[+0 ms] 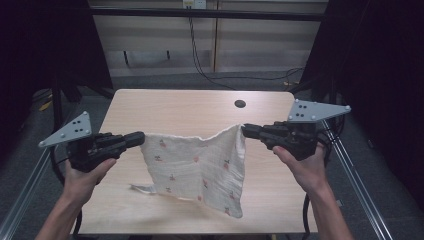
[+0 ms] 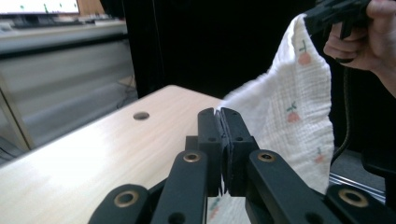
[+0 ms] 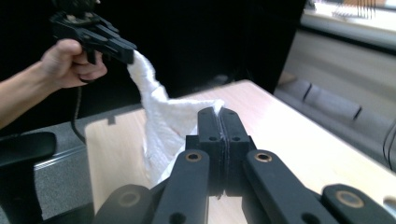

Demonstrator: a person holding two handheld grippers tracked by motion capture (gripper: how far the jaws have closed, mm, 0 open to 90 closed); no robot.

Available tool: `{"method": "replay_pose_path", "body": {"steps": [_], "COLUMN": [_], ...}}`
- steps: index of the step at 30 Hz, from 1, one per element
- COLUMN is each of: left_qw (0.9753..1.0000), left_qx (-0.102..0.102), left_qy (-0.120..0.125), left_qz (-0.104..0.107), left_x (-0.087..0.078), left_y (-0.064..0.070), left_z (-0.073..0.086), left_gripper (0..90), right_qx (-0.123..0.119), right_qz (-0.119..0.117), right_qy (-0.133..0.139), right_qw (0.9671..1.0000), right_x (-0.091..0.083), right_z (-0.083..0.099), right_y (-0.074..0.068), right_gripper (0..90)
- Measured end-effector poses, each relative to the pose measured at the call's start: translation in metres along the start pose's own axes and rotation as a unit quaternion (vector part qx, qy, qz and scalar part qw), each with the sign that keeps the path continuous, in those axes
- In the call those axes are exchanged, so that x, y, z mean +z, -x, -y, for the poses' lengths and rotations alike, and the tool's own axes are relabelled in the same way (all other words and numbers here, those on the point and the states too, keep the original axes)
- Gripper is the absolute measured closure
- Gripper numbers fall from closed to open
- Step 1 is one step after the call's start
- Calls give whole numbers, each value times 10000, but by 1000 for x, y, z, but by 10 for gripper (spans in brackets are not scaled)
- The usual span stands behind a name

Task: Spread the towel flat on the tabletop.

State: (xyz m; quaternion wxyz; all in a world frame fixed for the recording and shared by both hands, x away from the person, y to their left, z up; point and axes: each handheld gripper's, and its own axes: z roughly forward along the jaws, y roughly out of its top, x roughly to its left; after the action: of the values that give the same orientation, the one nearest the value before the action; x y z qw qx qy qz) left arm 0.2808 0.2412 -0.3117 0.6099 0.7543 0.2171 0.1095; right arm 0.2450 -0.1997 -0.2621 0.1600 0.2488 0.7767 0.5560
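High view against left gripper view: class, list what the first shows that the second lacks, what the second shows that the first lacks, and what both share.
High view alone: the cloth's hanging lower edge above the table, the left gripper pinching one top corner, both forearms, and the grey plates on top.

Left gripper view alone: its own jaws seen close, shut on a sliver of cloth edge, and a stem on each orange print.

Both: the white printed cloth, the right gripper clamping the other corner, the wooden table and its round hole.
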Motion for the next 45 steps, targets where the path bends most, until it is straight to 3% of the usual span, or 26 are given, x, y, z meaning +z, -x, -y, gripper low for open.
{"method": "replay_pose_path", "body": {"steps": [3,7,9,24,29,35,38,41,45], "left_qw": [9995,9989,9984,9933,9924,9896,9870,9853,9841], "left_qx": [-173,-175,-325,-884,-935,-1047,-1205,-1205,-1310], "left_qy": [-251,-406,-447,-679,-731,-877,-936,-1069,-1047], "left_qz": [-94,-137,-150,-313,-318,-453,-498,-568,-591], "left_x": [21,30,38,55,65,77,84,92,99], "left_y": [-17,-21,-27,-59,-62,-77,-86,-93,-101], "left_z": [19,27,34,75,84,94,100,104,108], "left_gripper": [881,881,881,881,882,882,882,882,881], "right_qx": [219,400,503,688,723,835,952,983,1073], "right_qz": [159,167,210,419,404,508,591,645,703], "right_qy": [-293,-400,-479,-927,-959,-1042,-1081,-1121,-1212], "right_qw": [9992,9983,9974,9924,9919,9897,9878,9867,9843], "right_x": [16,26,35,78,89,100,108,114,130], "right_z": [27,42,51,75,84,100,109,114,123], "right_y": [16,27,37,67,75,88,99,103,110], "right_gripper": [892,892,892,892,892,892,894,894,894]}}
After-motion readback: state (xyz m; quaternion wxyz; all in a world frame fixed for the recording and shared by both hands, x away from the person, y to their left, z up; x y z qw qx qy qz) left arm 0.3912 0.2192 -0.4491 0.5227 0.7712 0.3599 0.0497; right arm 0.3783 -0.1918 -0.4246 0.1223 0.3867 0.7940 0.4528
